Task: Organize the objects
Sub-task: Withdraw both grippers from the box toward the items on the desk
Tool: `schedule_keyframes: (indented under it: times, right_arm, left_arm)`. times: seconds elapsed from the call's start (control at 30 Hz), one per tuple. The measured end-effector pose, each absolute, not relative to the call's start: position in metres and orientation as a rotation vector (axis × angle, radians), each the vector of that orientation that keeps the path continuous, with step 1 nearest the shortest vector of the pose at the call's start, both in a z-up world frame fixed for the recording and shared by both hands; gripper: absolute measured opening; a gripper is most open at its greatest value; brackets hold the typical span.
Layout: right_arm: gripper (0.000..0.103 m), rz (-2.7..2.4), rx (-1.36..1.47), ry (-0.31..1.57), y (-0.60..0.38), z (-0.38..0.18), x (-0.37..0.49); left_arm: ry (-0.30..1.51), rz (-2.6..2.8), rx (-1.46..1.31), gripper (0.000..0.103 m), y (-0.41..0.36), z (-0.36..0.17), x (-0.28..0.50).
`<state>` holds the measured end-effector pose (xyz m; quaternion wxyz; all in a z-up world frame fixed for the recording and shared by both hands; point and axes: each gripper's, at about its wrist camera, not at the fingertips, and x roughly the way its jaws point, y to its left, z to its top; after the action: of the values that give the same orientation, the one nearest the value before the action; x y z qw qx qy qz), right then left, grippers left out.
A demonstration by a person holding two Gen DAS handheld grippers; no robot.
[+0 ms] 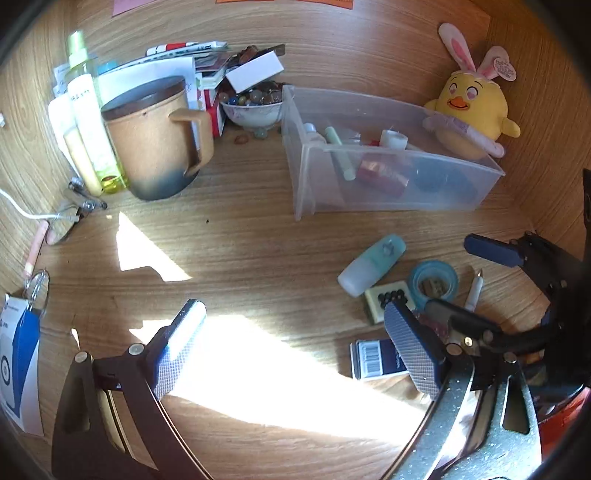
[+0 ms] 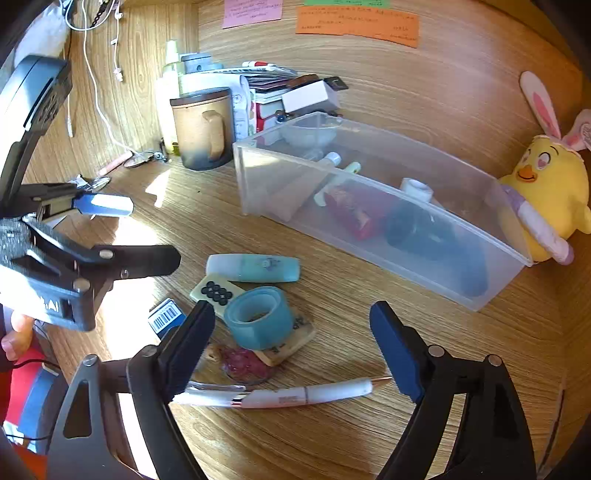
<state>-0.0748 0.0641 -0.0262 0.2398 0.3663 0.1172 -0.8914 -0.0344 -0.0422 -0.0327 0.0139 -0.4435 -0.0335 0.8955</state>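
Wooden desk; right view alone shows orange note.

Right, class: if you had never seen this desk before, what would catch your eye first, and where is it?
Probably the yellow plush chick with pink rabbit ears, sitting at the far right end of the clear plastic bin. Next, the hard patch of sunlight across the wooden desk, and the small clutter in front of the bin: a teal tape roll and a white pen.
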Motion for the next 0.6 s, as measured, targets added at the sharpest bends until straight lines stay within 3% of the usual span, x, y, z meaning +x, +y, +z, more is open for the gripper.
schedule_keyframes:
  times: [0.07, 0.27, 0.5, 0.6]
  right_arm:
    - [0.061, -2.413, 1.013, 0.323, 0.061, -0.028, -0.077]
    - [0.038, -2.356, 1.031, 0.345, 0.052, -0.034, -0.079]
    - [0.038, -2.416, 1.003, 0.292, 0.066, -0.025, -0.076]
    - [0.038, -2.456, 0.993, 0.248, 0.081, -0.018, -0.074]
  left_arm:
    - [-0.120, 2.780, -1.379, 0.098, -0.045, -0.035, -0.029]
    - [-0.107, 2.734, -1.374, 0.098, -0.036, -0.039, -0.024]
    - [-0.087, 2.663, -1.379, 0.098, -0.013, -0.045, -0.032]
    - [-0.084, 2.650, -1.377, 0.091, -0.007, -0.046, -0.037]
